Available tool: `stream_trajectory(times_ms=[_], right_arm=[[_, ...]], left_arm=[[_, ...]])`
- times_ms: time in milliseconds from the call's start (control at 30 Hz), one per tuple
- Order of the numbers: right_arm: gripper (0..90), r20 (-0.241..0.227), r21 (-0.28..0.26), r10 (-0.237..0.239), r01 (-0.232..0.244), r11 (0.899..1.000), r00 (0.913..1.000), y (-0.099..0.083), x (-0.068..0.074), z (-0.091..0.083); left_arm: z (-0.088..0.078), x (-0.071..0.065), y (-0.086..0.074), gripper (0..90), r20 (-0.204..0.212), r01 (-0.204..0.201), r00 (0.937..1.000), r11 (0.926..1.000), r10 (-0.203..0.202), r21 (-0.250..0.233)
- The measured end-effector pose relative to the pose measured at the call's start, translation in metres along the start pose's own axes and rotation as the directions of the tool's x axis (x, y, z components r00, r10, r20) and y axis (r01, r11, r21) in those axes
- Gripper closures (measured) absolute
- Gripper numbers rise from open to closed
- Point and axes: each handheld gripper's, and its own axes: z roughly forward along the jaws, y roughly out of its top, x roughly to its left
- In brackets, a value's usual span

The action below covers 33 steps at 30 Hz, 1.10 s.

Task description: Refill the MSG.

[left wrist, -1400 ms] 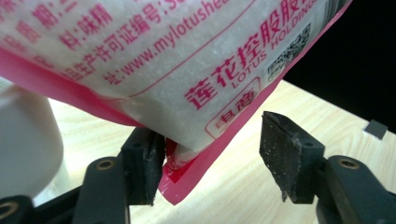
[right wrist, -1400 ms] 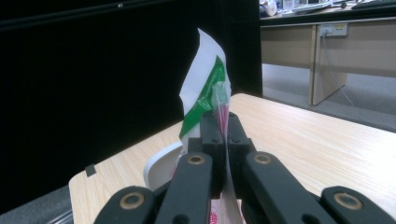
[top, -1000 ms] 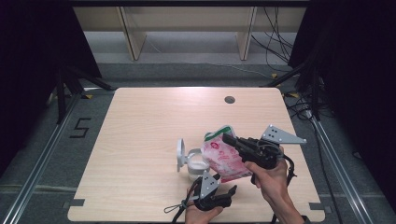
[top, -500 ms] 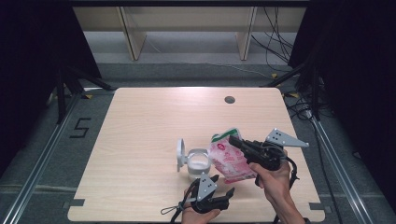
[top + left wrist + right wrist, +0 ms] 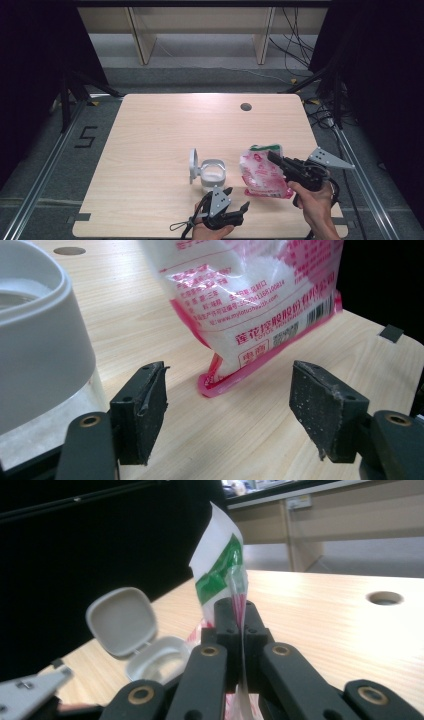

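**Setting the sugar bag down beside the open jar**

Our right gripper (image 5: 274,157) is clenched on the bag (image 5: 263,172): in the right gripper view the two black jaws stand pressed together with the bag's thin top edge (image 5: 235,587) pinched between them, the green strip rising just above. In the high view the bag stands on the table (image 5: 165,130), its pink bottom seam down on the wood, just to the right of the white jar (image 5: 213,175). The jar's hinged lid (image 5: 193,166) is flipped up and open on its left side.

Our left gripper (image 5: 232,200) is released. In its own view the jaws stand wide apart with nothing between them, the jar wall (image 5: 40,345) close on one side and the bag's lower corner (image 5: 250,355) ahead, apart from both pads.

To do this well, we judge that the right grip should stay firm on the top fold so the bag does not sag or tip toward the jar. The left gripper is free to steady the bag low down or hold the jar. We should keep the bag upright, since a slack bag of loose grains slumps easily, and move slowly near the open lid so nothing knocks it.
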Motion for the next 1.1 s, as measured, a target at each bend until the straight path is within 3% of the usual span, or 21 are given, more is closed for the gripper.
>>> stream_trajectory(times_ms=[33, 133, 300, 333, 400, 500, 600, 633, 700, 800, 833, 867, 900, 967, 1000, 1033, 1100], right_arm=[[90.0, 0.009, -0.005, 0.029, -0.029, 1.000, 0.9995, -0.003, -0.003, -0.004], [90.0, 0.037, 0.003, 0.019, -0.019, 1.000, 0.9991, -0.007, -0.013, -0.011], [90.0, 0.079, 0.030, 0.058, -0.060, 0.998, 0.9952, -0.015, -0.021, -0.014], [90.0, 0.082, 0.024, 0.032, -0.034, 0.999, 0.9961, -0.016, -0.025, -0.013], [90.0, 0.090, 0.020, 0.035, -0.037, 0.999, 0.9954, -0.018, -0.027, -0.012], [90.0, 0.105, 0.018, 0.070, -0.073, 0.997, 0.9919, -0.019, -0.029, -0.013], [90.0, 0.127, 0.032, 0.073, -0.078, 0.996, 0.9892, -0.021, -0.033, -0.013], [90.0, 0.116, 0.018, 0.063, -0.066, 0.998, 0.9913, -0.022, -0.036, -0.011], [90.0, 0.131, 0.037, 0.059, -0.064, 0.997, 0.9896, -0.023, -0.039, -0.012], [90.0, 0.151, 0.043, 0.072, -0.079, 0.996, 0.9859, -0.025, -0.041, -0.012], [90.0, 0.151, 0.052, 0.083, -0.092, 0.994, 0.9850, -0.026, -0.041, -0.012], [90.0, 0.164, 0.045, 0.052, -0.060, 0.997, 0.9851, -0.027, -0.046, -0.010], [90.0, 0.159, 0.050, 0.074, -0.083, 0.995, 0.9845, -0.028, -0.047, -0.010], [90.0, 0.178, 0.048, 0.075, -0.085, 0.995, 0.9811, -0.031, -0.053, -0.009], [90.0, 0.178, 0.045, 0.069, -0.079, 0.996, 0.9816, -0.032, -0.056, -0.008], [90.0, 0.186, 0.070, 0.071, -0.085, 0.994, 0.9799, -0.032, -0.056, -0.009], [90.0, 0.194, 0.064, 0.067, -0.080, 0.995, 0.9787, -0.034, -0.059, -0.006]], left_arm=[[0.000, -0.001, 0.000, 30.7, -0.002, -0.001, 1.0000, 1.0000, 0.001, 0.003], [0.003, -0.003, 0.000, 30.6, 0.001, 0.005, 1.0000, 1.0000, -0.005, -0.008], [0.001, -0.003, 0.000, 30.6, 0.004, -0.011, 0.9999, 0.9999, 0.011, 0.004], [0.001, -0.003, 0.000, 30.6, 0.003, -0.011, 0.9999, 0.9999, 0.010, 0.004], [0.001, -0.003, 0.001, 30.5, 0.013, -0.009, 0.9999, 0.9999, 0.009, -0.005], [0.002, -0.004, 0.002, 30.3, 0.016, 0.007, 0.9998, 0.9997, -0.006, -0.022], [0.002, -0.005, 0.001, 30.3, 0.015, -0.008, 0.9999, 0.9999, 0.008, -0.008], [0.002, -0.004, 0.002, 30.3, 0.021, -0.037, 0.9991, 0.9993, 0.037, -0.004], [0.001, -0.006, 0.001, 30.3, 0.015, -0.011, 0.9998, 0.9999, 0.011, 0.005], [0.002, -0.006, 0.002, 30.3, 0.018, -0.006, 0.9998, 1.0000, 0.007, -0.006], [0.002, -0.006, 0.002, 30.3, 0.015, -0.012, 0.9998, 0.9999, 0.012, -0.004], [0.001, -0.004, 0.003, 30.3, 0.022, -0.041, 0.9989, 0.9991, 0.041, -0.002], [0.001, -0.004, 0.003, 30.3, 0.025, -0.050, 0.9984, 0.9987, 0.050, 0.003], [0.000, -0.003, 0.003, 30.1, 0.024, -0.061, 0.9979, 0.9980, 0.060, 0.018], [0.000, -0.005, 0.002, 29.9, 0.015, -0.033, 0.9994, 0.9991, 0.032, 0.028], [0.000, -0.005, 0.002, 29.8, 0.015, -0.032, 0.9994, 0.9991, 0.032, 0.027], [0.000, -0.005, 0.002, 29.8, 0.012, -0.034, 0.9993, 0.9990, 0.034, 0.029]])
